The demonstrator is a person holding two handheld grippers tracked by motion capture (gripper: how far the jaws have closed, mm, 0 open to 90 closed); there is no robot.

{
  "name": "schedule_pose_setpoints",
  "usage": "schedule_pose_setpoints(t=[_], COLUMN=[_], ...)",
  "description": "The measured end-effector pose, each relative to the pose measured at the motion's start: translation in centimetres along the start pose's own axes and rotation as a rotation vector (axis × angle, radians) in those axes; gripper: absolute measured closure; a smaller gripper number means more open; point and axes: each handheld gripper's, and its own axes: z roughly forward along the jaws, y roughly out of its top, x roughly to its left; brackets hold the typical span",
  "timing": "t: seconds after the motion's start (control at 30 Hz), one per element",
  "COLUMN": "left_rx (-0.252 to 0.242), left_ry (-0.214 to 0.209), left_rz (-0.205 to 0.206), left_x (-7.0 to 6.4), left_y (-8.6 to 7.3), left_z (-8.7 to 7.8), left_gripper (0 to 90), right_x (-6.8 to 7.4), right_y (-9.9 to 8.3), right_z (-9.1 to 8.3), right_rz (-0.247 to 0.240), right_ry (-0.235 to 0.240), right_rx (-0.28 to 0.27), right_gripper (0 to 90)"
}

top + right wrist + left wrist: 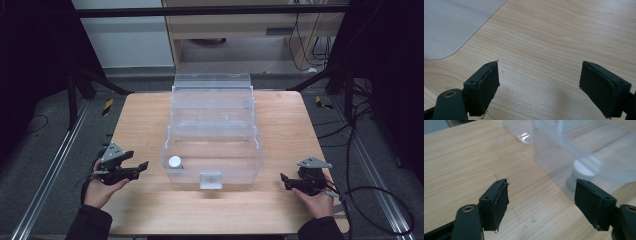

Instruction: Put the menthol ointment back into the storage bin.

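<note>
Clear plastic box point(212, 145) at table point(145, 115) centre, lid swung up and back, front latch tab point(210, 179) facing the person. Looks like thin-walled moulded plastic: probably light, fairly stiff at rims and corners, flexy mid-wall, smooth and likely slippery under the pads. Judging best hold on the top rim of a side wall or the two short ends, one hand-held gripper each side; latch tab too small and springy to lift by. Hinged lid likely to flop if box tilts.

Small white-capped item point(175, 162) inside box, front-left corner, standing on the floor of the box just behind the front wall. Seen through the wall in left gripper view point(585, 171) as a white round cap on a short base; exact type unclear. Looks light and rigid, round cap probably prone to rolling out of a pinch; would take it across the cap from above, reaching in over the rim.

Left hand-held gripper point(131, 167) wide open, empty, touching nothing, low over bare table left of box, pointed at the front-left corner; pads point(496, 202) well apart in own view.

Right hand-held gripper point(286, 181) also wide open, empty, near the table right of box front, pointed toward it; pads point(485, 87) apart over bare wood, box corner point(451, 27) at upper left of own view, not touched
</note>
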Motion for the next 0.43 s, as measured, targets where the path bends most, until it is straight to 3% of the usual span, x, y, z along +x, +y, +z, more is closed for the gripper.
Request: schedule_pose_setpoints(t=[0.2,0.27,0.43], left_rx=[-0.006,-0.023,-0.024], left_ry=[0.079,0.118,0.179], left_rz=[-0.061,-0.103,-0.162], left_x=[0.5,0.8,1.5], left_y=[-1.7,-2.3,-3.5], left_z=[0.5,0.5,0.3], left_gripper=[26.5,26.5,26.5], right_x=[-0.2,-0.2,-0.4], right_y=[-0.1,-0.2,-0.3], right_z=[-0.1,-0.1,-0.3], right_rz=[0.013,0.025,0.027], right_ry=[-0.003,-0.001,-0.006], right_rx=[-0.01,-0.006,-0.02], right_gripper=[16.2,16.2,16.2])
